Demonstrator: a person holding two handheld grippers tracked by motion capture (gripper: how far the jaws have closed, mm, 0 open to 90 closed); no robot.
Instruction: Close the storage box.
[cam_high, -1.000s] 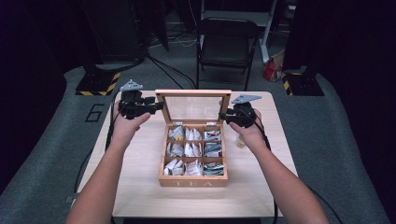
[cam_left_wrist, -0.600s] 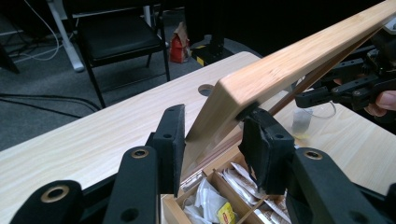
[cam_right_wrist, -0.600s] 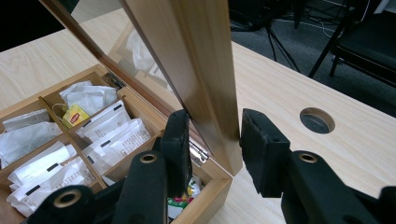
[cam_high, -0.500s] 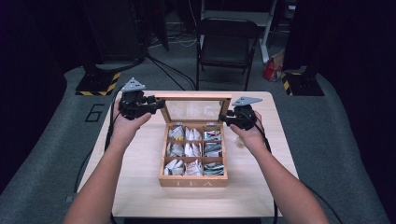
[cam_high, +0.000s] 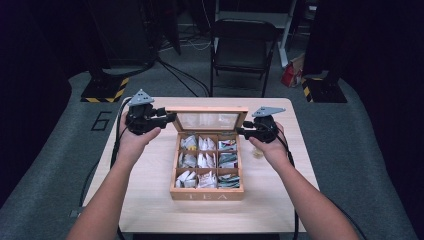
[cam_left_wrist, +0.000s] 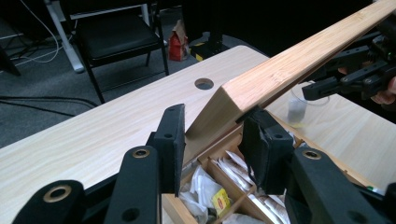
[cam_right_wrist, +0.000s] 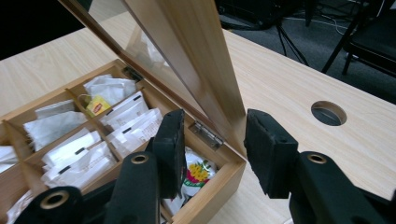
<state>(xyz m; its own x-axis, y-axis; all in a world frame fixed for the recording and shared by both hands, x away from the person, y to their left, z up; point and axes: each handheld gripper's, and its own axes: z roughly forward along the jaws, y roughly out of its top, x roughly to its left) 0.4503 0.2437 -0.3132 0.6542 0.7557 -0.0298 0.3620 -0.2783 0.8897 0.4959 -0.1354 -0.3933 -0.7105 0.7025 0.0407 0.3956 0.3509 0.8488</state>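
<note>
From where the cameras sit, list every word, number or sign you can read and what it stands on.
"TEA": on the front wall of the box.
"6": large numeral on the grey floor mat, left of the table.
Yellow tea bag tag: red logo, too small to read.
Red bag on the floor by the chair: print too blurred to read.
Packet with a flower picture: no legible words.

A light wooden table (cam_high: 150, 200) with a round cable hole (cam_right_wrist: 328, 113) in its top stands on grey carpet. At its middle rests a wooden tea box (cam_high: 207, 192), lid raised, its compartments holding tea bags. Just to the box's right, a small clear plastic cup (cam_left_wrist: 297, 108) stands on the tabletop.
</note>
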